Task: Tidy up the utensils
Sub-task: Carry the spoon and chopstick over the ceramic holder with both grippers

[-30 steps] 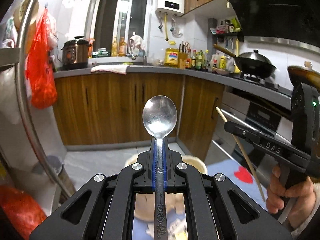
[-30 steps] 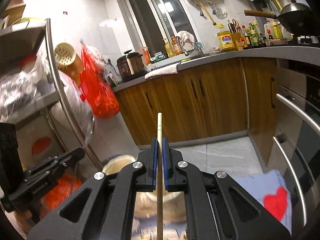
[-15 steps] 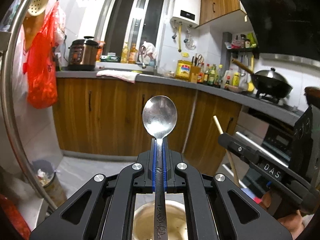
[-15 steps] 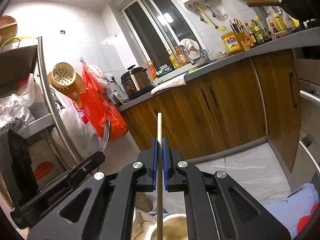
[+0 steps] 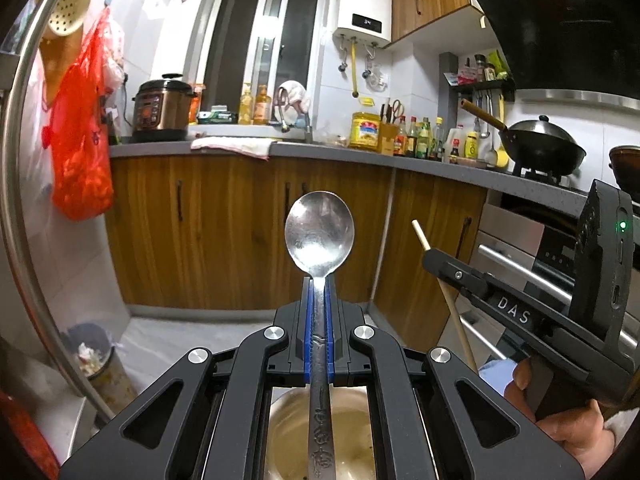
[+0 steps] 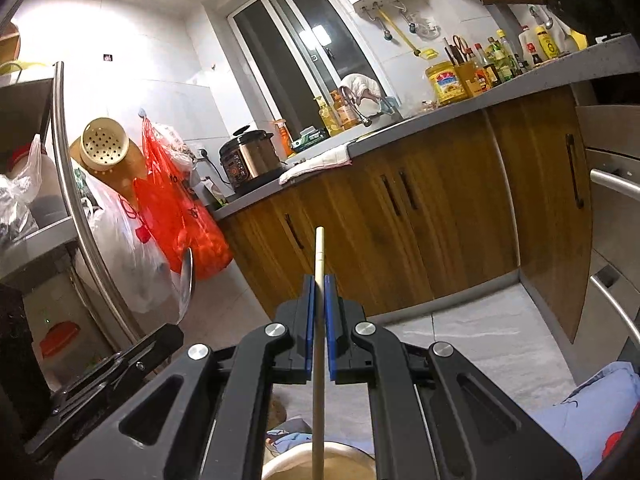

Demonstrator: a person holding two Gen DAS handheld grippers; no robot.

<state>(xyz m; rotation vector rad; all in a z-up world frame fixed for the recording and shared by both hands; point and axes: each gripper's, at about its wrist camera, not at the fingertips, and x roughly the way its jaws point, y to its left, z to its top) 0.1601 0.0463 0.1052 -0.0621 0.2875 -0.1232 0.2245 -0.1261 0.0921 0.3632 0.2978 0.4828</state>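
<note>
So both grippers are up in the air in front of a run of wooden cabinets (image 5: 240, 232) with a grey counter (image 5: 320, 150) on top, all of it well ahead of the fingertips. Straight under both tools there's a metal pot (image 5: 320, 436); the left wrist view looks right down into it through the frame of the gripper, and in the right wrist view only its rim shows at the bottom edge.

Off to the left of the left gripper (image 5: 319, 280) hangs a red plastic bag (image 5: 82, 152), and up on the counter beyond it sits a pressure cooker (image 5: 162, 110). Far right of it, a black wok (image 5: 540, 148) is on the stove.

The left gripper is clamped tight on a metal spoon (image 5: 319, 236): handle pinched between the blue pads, bowl sticking out past the tips and pointing up, rest of the handle running back toward the camera over the pot.

The right gripper (image 6: 319, 280) is closed on a wooden chopstick (image 6: 319, 264), same deal, squeezed between the blue pads with its end poking out ahead of the tips. From the left wrist camera it sits just to the right of the left one, with a hand (image 5: 560, 420) wrapped around its grip.
</note>
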